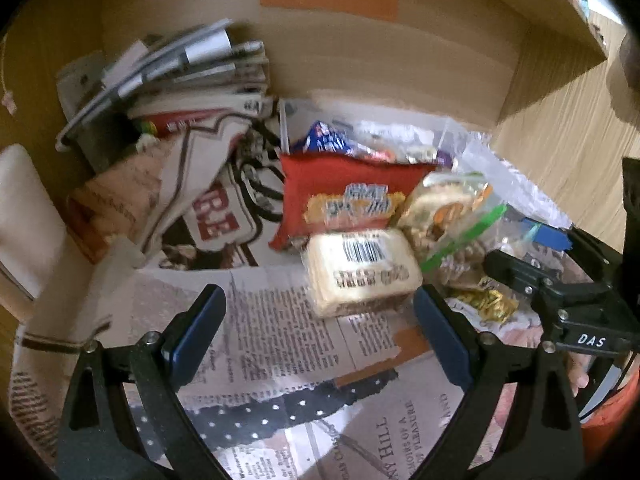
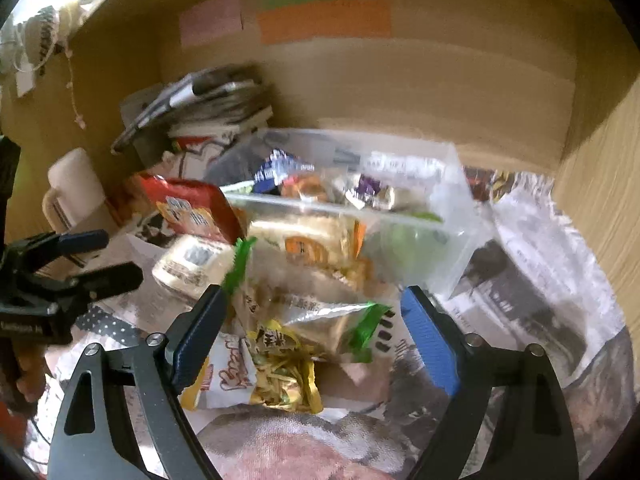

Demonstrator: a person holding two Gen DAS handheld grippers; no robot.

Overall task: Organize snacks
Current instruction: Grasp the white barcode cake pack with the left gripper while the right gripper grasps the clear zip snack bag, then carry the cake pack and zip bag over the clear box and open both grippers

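Both hand-held grippers spread wide, empty: left hand-held gripper (image 1: 320, 322) lined up on cream barcoded snack pack (image 1: 360, 270) at 1 o'clock; right hand-held gripper (image 2: 314, 320) straddles green-edged foil packet (image 2: 340, 326), clear plastic bin (image 2: 448, 216) at 12, probably the destination.

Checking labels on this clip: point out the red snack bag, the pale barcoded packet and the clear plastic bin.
red snack bag (image 1: 348, 184): left wrist view, on its front panel.
pale barcoded packet (image 1: 360, 268): left wrist view, on its top face below the barcode.
clear plastic bin (image 2: 452, 248): right wrist view, on its near wall.

Wooden back panel (image 2: 400, 80) carrying coloured paper notes (image 2: 324, 20) | newspaper sheets (image 1: 280, 320) covering desk | daylight entering top-left.
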